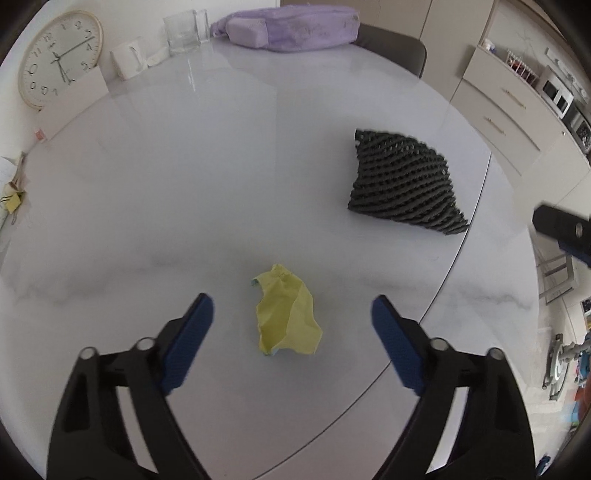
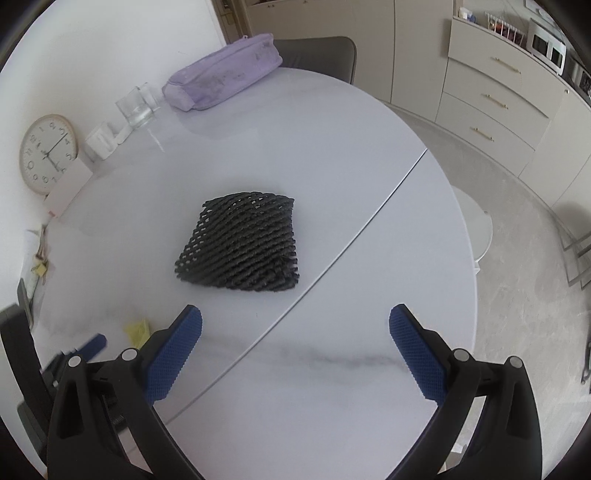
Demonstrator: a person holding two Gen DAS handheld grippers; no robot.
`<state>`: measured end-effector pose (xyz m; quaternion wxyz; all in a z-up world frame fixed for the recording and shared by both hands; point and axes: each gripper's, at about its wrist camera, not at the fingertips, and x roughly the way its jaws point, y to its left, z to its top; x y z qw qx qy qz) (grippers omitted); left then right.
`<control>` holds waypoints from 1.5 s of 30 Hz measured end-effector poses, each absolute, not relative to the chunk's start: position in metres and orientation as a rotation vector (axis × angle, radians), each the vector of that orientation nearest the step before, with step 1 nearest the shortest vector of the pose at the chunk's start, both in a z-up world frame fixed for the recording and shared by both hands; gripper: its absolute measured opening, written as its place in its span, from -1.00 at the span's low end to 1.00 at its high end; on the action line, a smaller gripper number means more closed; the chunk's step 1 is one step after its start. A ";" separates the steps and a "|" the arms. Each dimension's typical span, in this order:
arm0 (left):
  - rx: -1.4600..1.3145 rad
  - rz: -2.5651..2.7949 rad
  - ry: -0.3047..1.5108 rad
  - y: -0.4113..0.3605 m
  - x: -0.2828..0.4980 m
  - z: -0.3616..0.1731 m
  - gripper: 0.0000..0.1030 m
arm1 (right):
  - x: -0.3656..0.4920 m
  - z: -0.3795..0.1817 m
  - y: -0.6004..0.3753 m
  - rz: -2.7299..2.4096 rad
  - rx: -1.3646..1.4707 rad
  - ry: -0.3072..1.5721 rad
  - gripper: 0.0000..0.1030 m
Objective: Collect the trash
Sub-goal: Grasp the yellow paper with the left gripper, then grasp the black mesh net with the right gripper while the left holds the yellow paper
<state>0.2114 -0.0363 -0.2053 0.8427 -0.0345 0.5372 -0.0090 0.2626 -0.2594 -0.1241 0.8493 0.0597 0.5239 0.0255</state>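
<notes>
You are holding the left gripper (image 1: 291,306) spread wide, gripping nothing, with the crumpled yellow paper (image 1: 286,314) lying on the table between its two blue pads (image 1: 192,343) and slightly ahead of them. Your right gripper (image 2: 295,317) is also standing wide and empty; the black foam mesh sleeve (image 2: 240,243) is lying just ahead of it and a little toward its left finger, well short of the tips.

The paper is light and springy, so I judge it is likely to skate on the glossy top if one pad reaches it first, or to squirt out forward if you are closing on its thin upper edge instead of the fuller lower bulk. Coming in too shallow risks pinching only a loose flap. The mesh sleeve is soft and could fold rather than lift if you are nipping a corner.

You are working over a round white marble-look table (image 1: 184,184) with a seam running across it to the right of the left claw. Far ahead of both claws a lilac pencil case (image 1: 291,27), a clear glass vase (image 1: 183,31) and a wall clock (image 1: 61,59) are resting by the wall, with a grey chair (image 2: 314,55) and cream drawers (image 2: 495,103) beyond.
</notes>
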 end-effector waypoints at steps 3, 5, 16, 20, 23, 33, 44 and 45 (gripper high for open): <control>-0.057 -0.028 1.160 -0.037 0.216 -0.214 0.21 | 0.272 -0.128 -0.256 0.050 0.122 1.110 0.96; -0.068 -0.032 1.189 -0.036 0.219 -0.222 -0.10 | 0.277 -0.130 -0.254 0.052 0.120 1.112 0.96; -0.123 -0.036 1.191 -0.031 0.218 -0.222 -0.33 | 0.295 -0.136 -0.244 0.119 0.065 1.144 0.96; -0.103 -0.032 1.173 -0.034 0.216 -0.216 -0.33 | 0.308 -0.143 -0.240 0.125 0.055 1.168 0.96; -0.106 -0.042 1.168 -0.035 0.216 -0.210 -0.33 | 0.324 -0.153 -0.234 0.148 0.085 1.189 0.95; -0.080 -0.060 1.132 -0.034 0.214 -0.196 -0.33 | 0.409 -0.184 -0.205 0.257 -0.082 1.244 0.83; -0.069 -0.035 1.118 -0.027 0.216 -0.196 -0.33 | 0.395 -0.199 -0.160 0.363 -0.287 1.242 -0.44; -0.069 -0.034 1.119 -0.026 0.216 -0.197 -0.33 | 0.394 -0.198 -0.160 0.359 -0.287 1.245 -0.55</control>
